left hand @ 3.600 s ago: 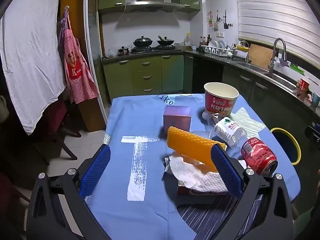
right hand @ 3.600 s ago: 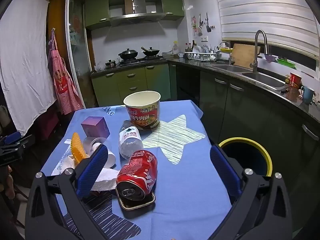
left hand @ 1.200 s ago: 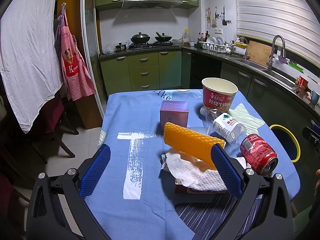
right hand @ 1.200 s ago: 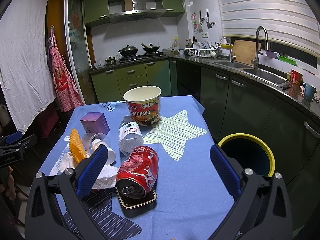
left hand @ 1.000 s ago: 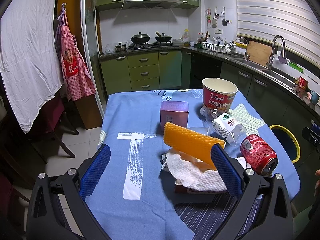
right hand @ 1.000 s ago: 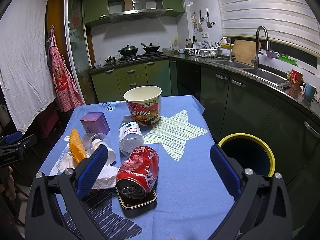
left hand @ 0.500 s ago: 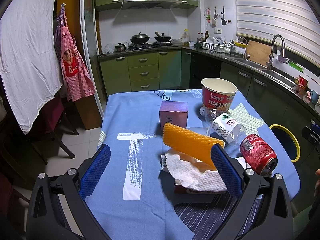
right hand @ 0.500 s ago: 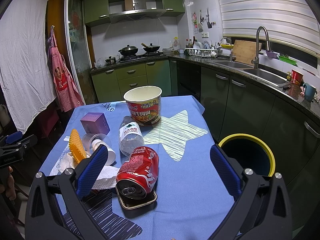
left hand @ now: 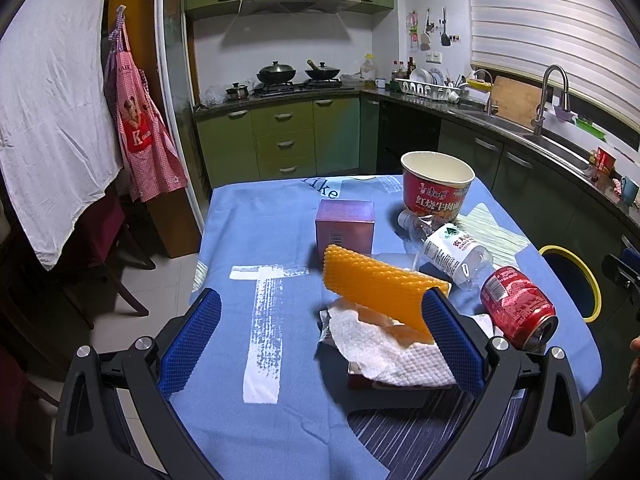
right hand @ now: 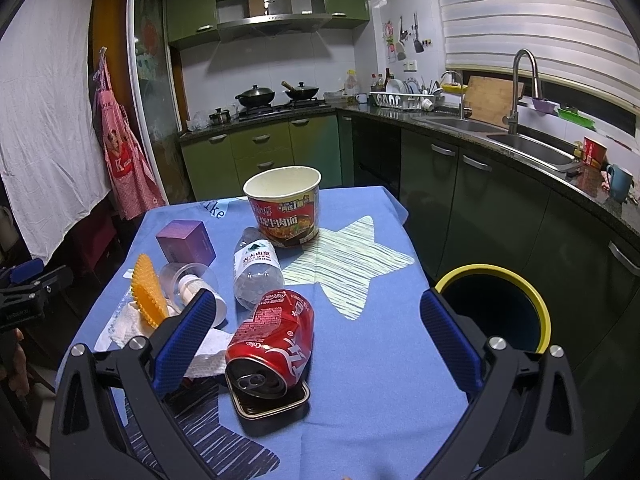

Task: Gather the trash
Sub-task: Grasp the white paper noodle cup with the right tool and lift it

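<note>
Hovering spread wide and empty, the left gripper (left hand: 320, 336) and right gripper (right hand: 316, 336) have collected nothing. Litter fills mid-frame: the cola can (right hand: 272, 340) lower centre, the bin (right hand: 494, 312) lower right. Judging so, the right closes on the can first.

— Any lettering you can read?

— The crushed red can (right hand: 272, 338) near the desk's front edge says "Coke" in white. The noodle cup (right hand: 285, 207) toward the far edge has big white Chinese characters, 红烧牛肉面 as best I can tell.

— And the bottle?

— The plastic bottle (right hand: 256, 266) has a white label with a green triangle; its print is too small to read.

— Anything off the trash?

— The blue cloth (left hand: 256, 220) shows "ike" at the far edge, and the red apron (left hand: 140, 136) carries a white "K".
</note>
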Action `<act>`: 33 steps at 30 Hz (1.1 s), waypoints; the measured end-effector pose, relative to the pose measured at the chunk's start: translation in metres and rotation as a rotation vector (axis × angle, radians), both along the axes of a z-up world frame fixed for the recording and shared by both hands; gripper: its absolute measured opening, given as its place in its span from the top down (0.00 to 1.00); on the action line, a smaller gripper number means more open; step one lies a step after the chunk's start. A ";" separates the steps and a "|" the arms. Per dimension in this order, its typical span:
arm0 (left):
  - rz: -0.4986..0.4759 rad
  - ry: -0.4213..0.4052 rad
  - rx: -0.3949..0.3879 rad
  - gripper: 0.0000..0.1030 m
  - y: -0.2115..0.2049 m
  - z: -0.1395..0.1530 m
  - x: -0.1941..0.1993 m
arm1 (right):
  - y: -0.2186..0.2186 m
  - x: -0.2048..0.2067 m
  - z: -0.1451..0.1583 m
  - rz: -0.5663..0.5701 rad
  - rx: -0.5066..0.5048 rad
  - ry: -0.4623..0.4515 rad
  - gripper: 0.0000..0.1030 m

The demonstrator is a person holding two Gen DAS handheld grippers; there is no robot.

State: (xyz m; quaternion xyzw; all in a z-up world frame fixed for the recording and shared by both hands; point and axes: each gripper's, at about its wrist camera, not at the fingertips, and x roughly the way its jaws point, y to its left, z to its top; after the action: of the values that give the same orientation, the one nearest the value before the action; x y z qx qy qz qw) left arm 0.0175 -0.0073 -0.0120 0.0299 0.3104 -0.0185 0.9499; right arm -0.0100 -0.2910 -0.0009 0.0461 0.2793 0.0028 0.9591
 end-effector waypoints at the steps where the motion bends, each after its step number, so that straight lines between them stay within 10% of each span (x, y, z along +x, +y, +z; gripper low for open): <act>1: -0.006 0.001 -0.001 0.04 0.001 0.002 0.004 | 0.000 0.004 0.000 0.010 -0.003 0.006 0.06; 13: 0.026 -0.068 0.011 0.04 0.024 0.033 0.098 | -0.019 0.135 0.038 0.122 0.090 0.174 0.06; 33: 0.046 0.007 -0.075 0.04 0.053 -0.020 0.206 | -0.022 0.388 -0.042 0.048 0.102 0.699 0.61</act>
State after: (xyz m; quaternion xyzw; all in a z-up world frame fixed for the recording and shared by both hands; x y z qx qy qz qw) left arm 0.2239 0.0453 -0.0323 -0.0129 0.3133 -0.0082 0.9495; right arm 0.3783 -0.3134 -0.0432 0.0856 0.5912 0.0232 0.8017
